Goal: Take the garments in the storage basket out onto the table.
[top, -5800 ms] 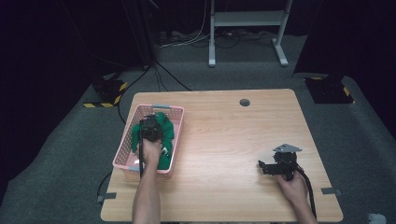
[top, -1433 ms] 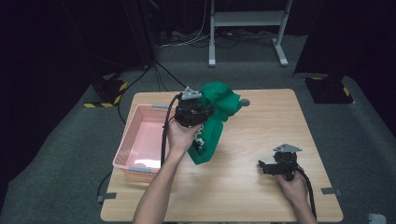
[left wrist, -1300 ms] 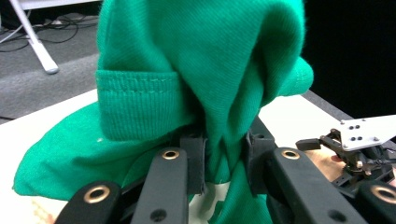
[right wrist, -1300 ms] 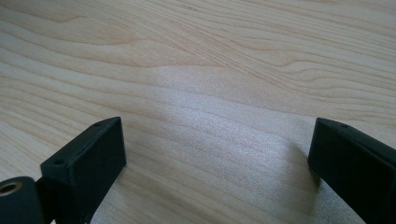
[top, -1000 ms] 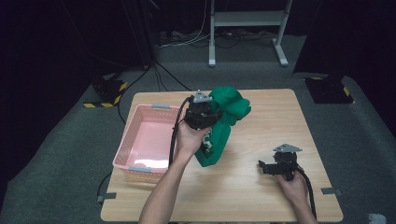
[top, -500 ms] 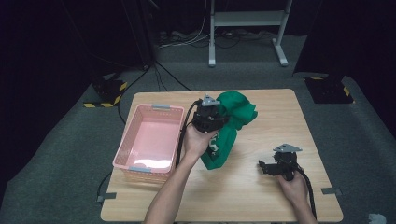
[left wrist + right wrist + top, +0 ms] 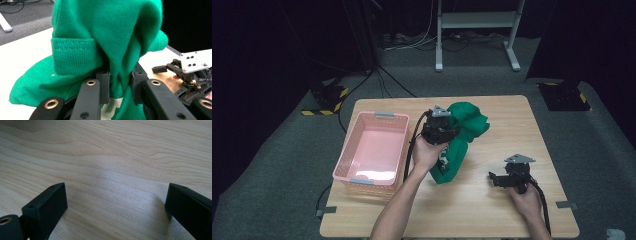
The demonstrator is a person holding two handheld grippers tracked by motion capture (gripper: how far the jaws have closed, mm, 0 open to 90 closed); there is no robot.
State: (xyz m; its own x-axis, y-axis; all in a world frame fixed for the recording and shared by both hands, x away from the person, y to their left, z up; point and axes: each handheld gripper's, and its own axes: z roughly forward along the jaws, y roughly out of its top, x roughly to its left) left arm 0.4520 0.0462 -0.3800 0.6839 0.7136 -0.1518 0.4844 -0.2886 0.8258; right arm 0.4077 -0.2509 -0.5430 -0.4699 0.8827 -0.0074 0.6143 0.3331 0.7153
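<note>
While the left gripper (image 7: 445, 131) keeps its fingers (image 7: 103, 85) clamped on a bunched fold of the green garment (image 7: 462, 140), the cloth hangs from it just right of the pink basket (image 7: 372, 150), its lower end resting on the worktop (image 7: 492, 215). In the left gripper view the fabric (image 7: 107, 42) is squeezed between both pads. To the right of the basket and well apart from the garment, the right gripper (image 7: 495, 180) rests low on the wood, its fingers (image 7: 47, 205) spread wide over bare boards.
</note>
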